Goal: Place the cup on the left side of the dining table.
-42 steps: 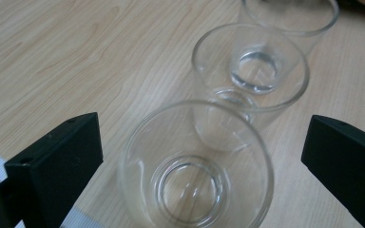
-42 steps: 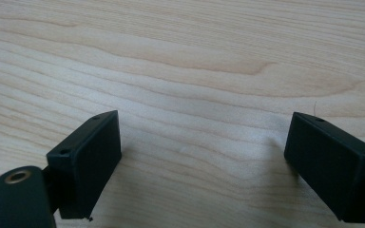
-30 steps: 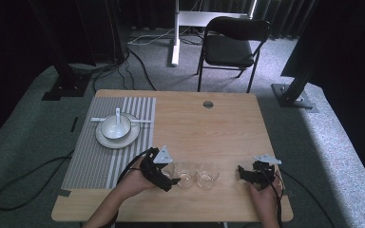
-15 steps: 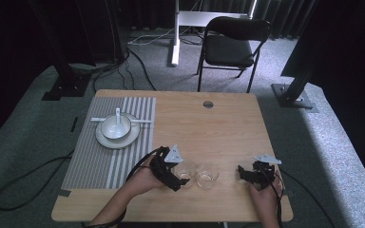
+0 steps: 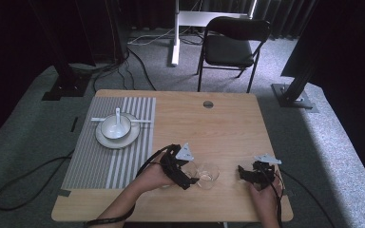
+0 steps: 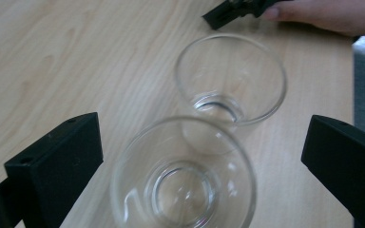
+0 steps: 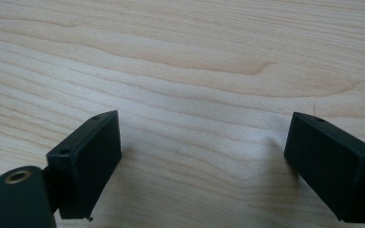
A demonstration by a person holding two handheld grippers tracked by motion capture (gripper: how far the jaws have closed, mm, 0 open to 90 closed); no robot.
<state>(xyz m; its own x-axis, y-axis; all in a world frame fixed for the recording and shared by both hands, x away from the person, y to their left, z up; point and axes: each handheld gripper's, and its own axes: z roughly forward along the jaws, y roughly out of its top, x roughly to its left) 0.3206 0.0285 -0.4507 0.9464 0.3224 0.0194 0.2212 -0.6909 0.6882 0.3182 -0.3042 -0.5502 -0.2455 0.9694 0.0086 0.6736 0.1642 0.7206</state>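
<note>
Two clear empty glasses stand side by side near the table's front edge. The near glass (image 6: 185, 190) (image 5: 190, 171) sits between the jaws of my left gripper (image 6: 202, 142) (image 5: 188, 175), which is open, with a gap on both sides of the glass. The far glass (image 6: 230, 78) (image 5: 208, 175) stands just beyond it, outside the jaws. My right gripper (image 7: 204, 142) (image 5: 247, 173) is open over bare wood to the right of the glasses, with nothing between its jaws. One of its jaw tips (image 6: 228, 12) and the hand (image 6: 323, 14) holding it appear in the left gripper view.
A grey striped placemat (image 5: 100, 161) covers the table's left side. On it stands a white plate (image 5: 105, 139) with a bowl (image 5: 115, 127) and a spoon. A round hole (image 5: 208, 104) sits near the far edge. A black chair (image 5: 233, 45) stands behind the table.
My left gripper has moved right toward the glasses, and the near glass now lies between its open jaws. The right gripper and both glasses have stayed put.
</note>
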